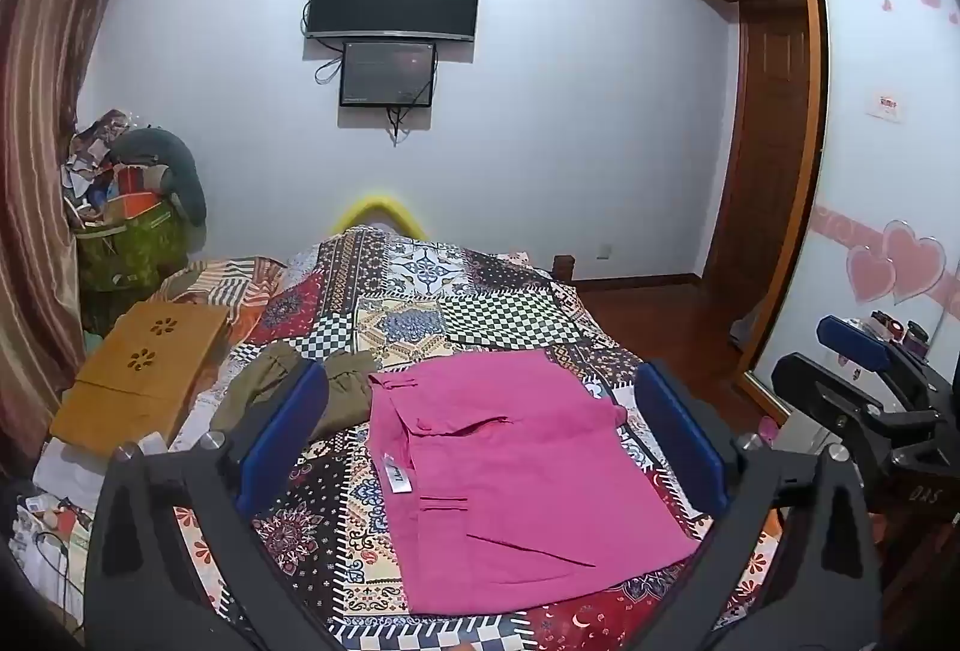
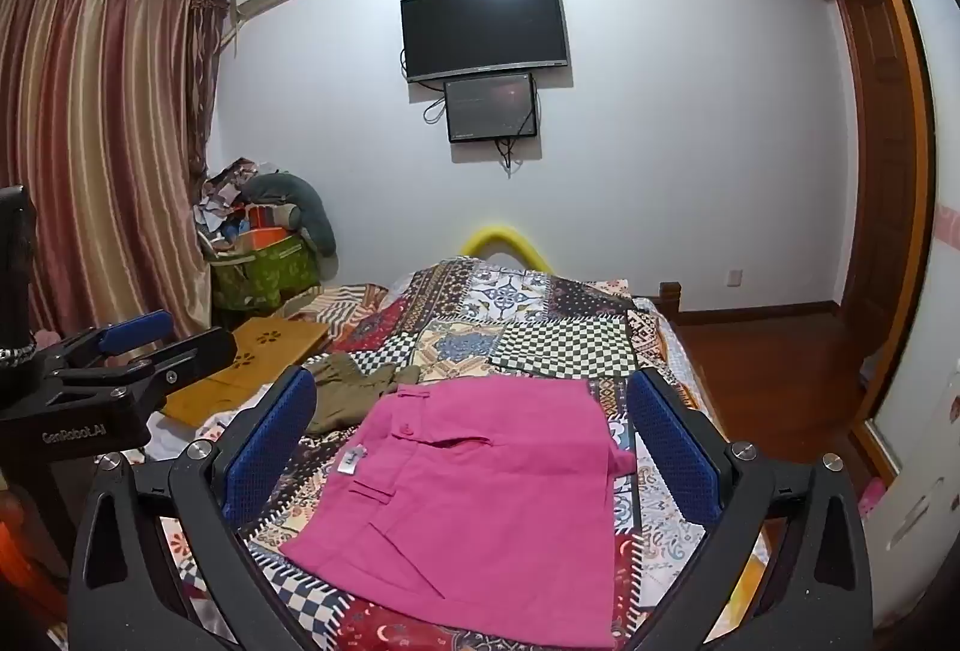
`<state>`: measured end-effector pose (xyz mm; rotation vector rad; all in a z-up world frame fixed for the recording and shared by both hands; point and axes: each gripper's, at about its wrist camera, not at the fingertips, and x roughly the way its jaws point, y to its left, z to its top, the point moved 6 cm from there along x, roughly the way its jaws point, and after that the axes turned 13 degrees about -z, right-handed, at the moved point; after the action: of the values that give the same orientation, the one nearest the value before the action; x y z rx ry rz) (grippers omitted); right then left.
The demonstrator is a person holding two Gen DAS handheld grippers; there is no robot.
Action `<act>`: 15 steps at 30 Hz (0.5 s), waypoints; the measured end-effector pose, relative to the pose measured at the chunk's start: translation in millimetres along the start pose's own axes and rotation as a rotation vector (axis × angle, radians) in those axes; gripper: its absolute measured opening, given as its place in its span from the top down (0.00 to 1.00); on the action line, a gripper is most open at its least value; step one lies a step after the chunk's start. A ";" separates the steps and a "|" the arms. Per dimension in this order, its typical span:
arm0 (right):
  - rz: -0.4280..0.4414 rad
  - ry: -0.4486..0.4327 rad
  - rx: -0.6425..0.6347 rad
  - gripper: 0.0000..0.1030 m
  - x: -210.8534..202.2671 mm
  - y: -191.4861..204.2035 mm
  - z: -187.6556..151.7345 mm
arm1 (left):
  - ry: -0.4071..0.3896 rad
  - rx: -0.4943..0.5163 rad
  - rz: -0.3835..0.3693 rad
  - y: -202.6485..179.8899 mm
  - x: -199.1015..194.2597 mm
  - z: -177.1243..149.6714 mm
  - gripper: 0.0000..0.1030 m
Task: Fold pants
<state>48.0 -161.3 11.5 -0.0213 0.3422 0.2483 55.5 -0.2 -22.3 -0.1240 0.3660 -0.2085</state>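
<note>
Pink pants (image 1: 510, 477) (image 2: 486, 495) lie folded into a flat rectangle on the patchwork bedspread (image 1: 420, 315) (image 2: 540, 333), waistband and white label toward the left. My left gripper (image 1: 480, 447) hovers above them, open wide, blue pads on either side with nothing between. My right gripper (image 2: 474, 447) is likewise open over the pants, touching nothing. In the left wrist view the right gripper (image 1: 864, 387) shows at the right edge. In the right wrist view the left gripper (image 2: 132, 351) shows at the left edge.
Olive-brown pants (image 1: 288, 393) (image 2: 354, 387) lie crumpled left of the pink ones. A wooden lap tray (image 1: 144, 369) (image 2: 252, 363) sits at the bed's left side. A cluttered green bin (image 1: 138, 243) stands in the corner. Wooden floor (image 1: 660, 315) and a wardrobe (image 1: 882, 171) lie to the right.
</note>
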 end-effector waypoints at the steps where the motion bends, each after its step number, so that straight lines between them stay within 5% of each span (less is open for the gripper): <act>1: 0.001 -0.002 0.001 0.00 0.0 0.2 0.1 | 0.007 -0.008 -0.001 0.2 0.2 -0.6 0.00; 15: -0.008 0.005 0.000 0.00 -1.0 1.2 -0.7 | 0.023 -0.008 -0.015 3.4 11.1 -7.7 0.00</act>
<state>46.5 -160.4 11.3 -0.0233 0.3467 0.2405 63.4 -0.1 -33.8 -0.1321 0.3891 -0.2233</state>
